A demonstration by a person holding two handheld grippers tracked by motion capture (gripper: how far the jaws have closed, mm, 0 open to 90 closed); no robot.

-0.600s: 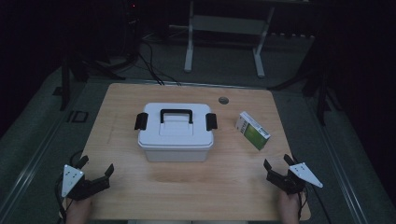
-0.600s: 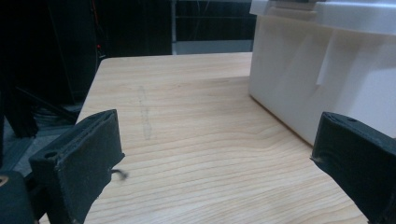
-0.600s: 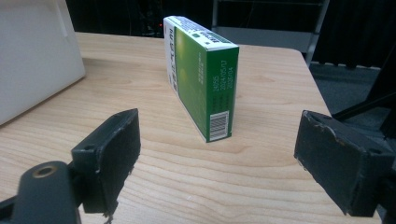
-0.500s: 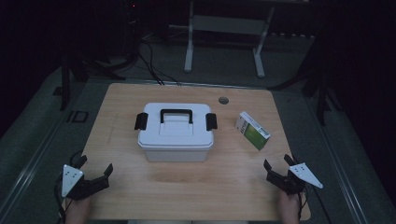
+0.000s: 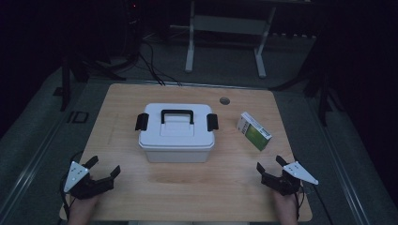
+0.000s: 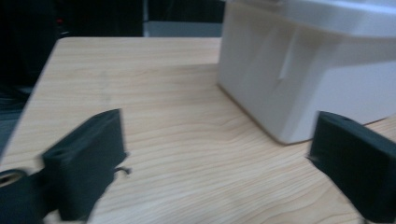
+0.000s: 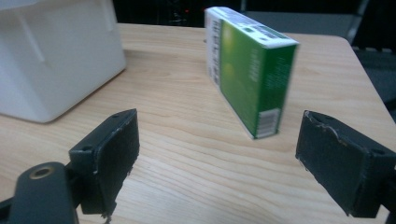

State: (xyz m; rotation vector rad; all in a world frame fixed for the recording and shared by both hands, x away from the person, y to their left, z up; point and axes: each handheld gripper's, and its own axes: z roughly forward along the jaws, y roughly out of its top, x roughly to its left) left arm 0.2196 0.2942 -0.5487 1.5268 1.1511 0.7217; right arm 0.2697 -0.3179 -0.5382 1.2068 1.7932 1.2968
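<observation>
Two open, empty hand-held grippers, left hand-held gripper (image 5: 101,174) and right hand-held gripper (image 5: 271,170), are being held at the counter's (image 5: 197,187) near corners, seemingly readied toward the central white box (image 5: 177,133) and the green carton (image 5: 254,131) standing near the right edge.

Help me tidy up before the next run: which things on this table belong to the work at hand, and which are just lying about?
In the work:
- white lidded box, nearest the left claw
- green carton, standing on edge ahead of the right claw
Both claws are open and empty.

Lying about:
- small round grey disc near the far edge of the table
</observation>
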